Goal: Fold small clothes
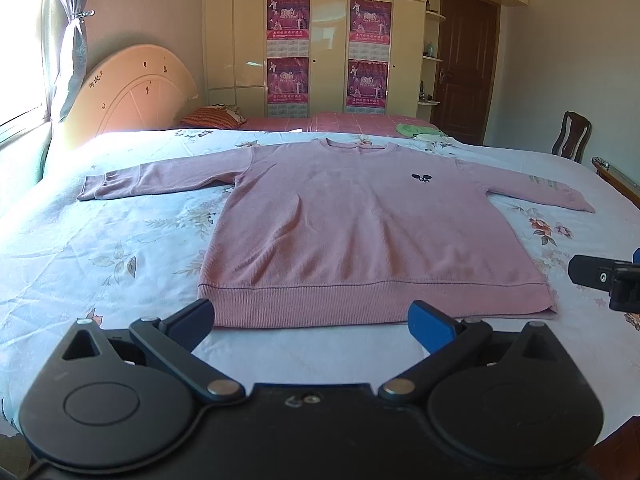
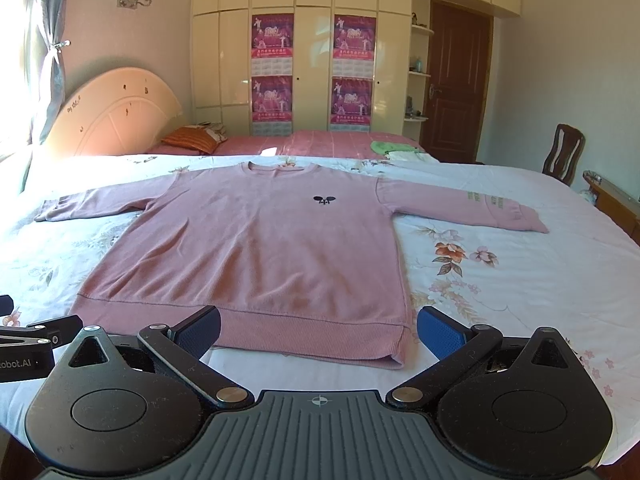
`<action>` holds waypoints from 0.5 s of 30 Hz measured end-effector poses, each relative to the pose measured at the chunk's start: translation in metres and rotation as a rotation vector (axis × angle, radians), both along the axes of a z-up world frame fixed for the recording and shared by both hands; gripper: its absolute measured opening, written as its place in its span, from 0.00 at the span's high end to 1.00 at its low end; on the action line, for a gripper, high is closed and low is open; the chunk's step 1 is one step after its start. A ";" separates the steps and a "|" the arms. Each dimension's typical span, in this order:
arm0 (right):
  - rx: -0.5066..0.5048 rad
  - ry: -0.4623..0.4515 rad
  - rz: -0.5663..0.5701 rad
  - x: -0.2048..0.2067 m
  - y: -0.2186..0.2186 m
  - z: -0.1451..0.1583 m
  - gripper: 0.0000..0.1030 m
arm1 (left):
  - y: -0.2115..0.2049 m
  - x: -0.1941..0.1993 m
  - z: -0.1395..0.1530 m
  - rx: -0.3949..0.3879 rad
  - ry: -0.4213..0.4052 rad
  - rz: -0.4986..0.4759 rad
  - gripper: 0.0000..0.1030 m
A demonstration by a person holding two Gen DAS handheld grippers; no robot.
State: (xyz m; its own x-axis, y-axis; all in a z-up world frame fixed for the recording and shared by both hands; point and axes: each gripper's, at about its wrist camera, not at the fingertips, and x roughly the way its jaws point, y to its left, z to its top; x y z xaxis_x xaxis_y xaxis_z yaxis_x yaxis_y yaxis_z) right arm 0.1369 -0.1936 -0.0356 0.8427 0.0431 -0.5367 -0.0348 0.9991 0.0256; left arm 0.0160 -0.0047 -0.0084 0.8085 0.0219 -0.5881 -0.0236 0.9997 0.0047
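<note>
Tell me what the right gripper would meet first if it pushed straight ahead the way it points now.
Most likely the ribbed bottom hem of the pink sweater, lying flat on the floral bedsheet. The right gripper is open, with nothing between it and the hem, though its height above the bed is unclear.

"obot.AI" on left gripper (image 2: pixel 24 354) body (first letter cut off), poster (image 2: pixel 272 36) text unreadable

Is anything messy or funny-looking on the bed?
Nothing much stands out. The pink sweater lies flat and face up on the flowered sheet, both sleeves spread out, only soft wrinkles. Both grippers, left and right, are open near its hem, not touching it. A small green cloth sits behind.
</note>
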 end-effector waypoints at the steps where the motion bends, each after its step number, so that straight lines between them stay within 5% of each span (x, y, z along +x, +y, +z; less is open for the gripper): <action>1: 0.000 0.000 0.001 0.000 0.000 0.000 0.00 | 0.000 0.000 0.000 0.000 0.000 0.001 0.00; 10: 0.025 0.012 -0.003 0.003 -0.005 -0.003 0.00 | -0.001 0.006 -0.002 0.012 0.025 0.016 0.00; 15: 0.046 0.022 -0.009 0.009 -0.017 -0.003 0.00 | 0.008 0.014 -0.004 -0.127 0.027 -0.001 0.00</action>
State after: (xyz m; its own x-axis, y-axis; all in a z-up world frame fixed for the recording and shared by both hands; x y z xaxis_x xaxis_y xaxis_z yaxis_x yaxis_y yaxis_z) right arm 0.1455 -0.2109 -0.0387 0.8310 0.0608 -0.5529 -0.0251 0.9971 0.0720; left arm 0.0295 0.0031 -0.0123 0.7926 -0.0547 -0.6073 -0.0242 0.9924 -0.1209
